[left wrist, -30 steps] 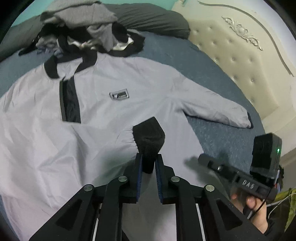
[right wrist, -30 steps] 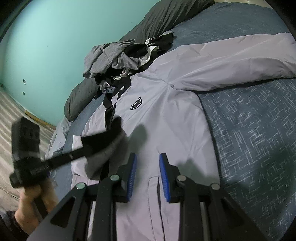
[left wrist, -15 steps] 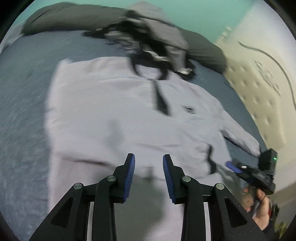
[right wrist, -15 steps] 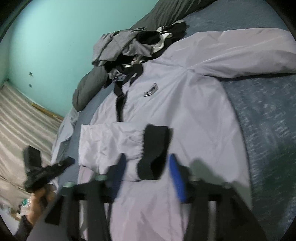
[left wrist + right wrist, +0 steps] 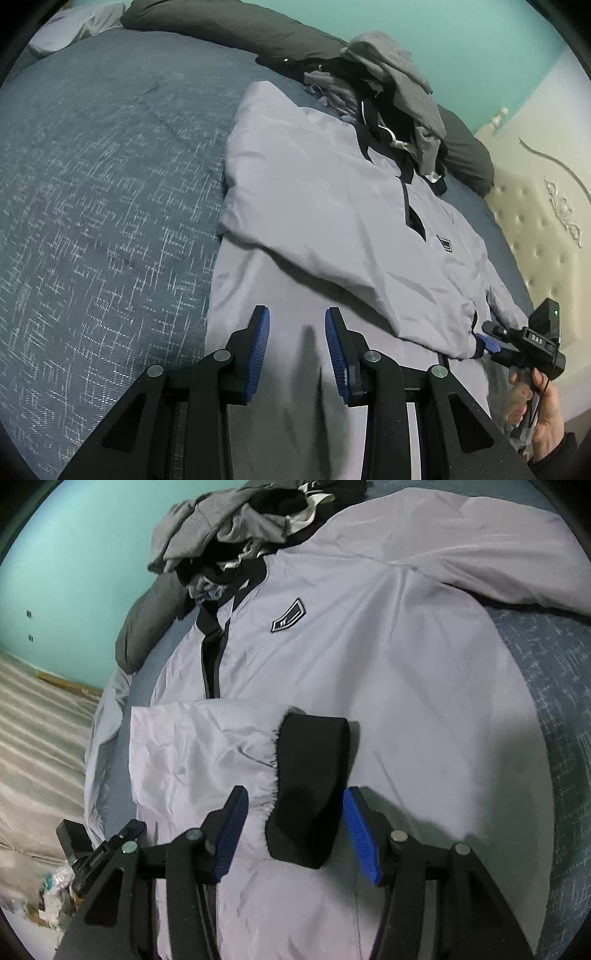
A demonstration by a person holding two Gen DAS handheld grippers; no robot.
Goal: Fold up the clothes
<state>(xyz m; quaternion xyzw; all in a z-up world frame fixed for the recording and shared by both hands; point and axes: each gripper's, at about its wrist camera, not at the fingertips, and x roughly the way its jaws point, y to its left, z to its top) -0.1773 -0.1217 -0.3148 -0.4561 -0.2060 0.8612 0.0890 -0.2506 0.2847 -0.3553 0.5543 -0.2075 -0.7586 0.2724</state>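
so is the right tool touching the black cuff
Cannot tell. In the right wrist view the black cuff lies between the right tool's open fingers, gaps showing beside both pads; height above it unclear.

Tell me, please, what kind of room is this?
Most likely a bedroom: a pale jacket lies on a bed with a blue quilted cover, beside a cream tufted headboard, with dark pillows against the green wall.

The bed (image 5: pixel 92 184) left of the jacket (image 5: pixel 332 206) is bare, so a tool can pass there freely. At the collar a clothes pile (image 5: pixel 391 85) and a dark pillow (image 5: pixel 229 26) block the way. The headboard (image 5: pixel 535 206) closes the right side. The cuff (image 5: pixel 310 790) lies between the open right tool (image 5: pixel 295 830) fingers.
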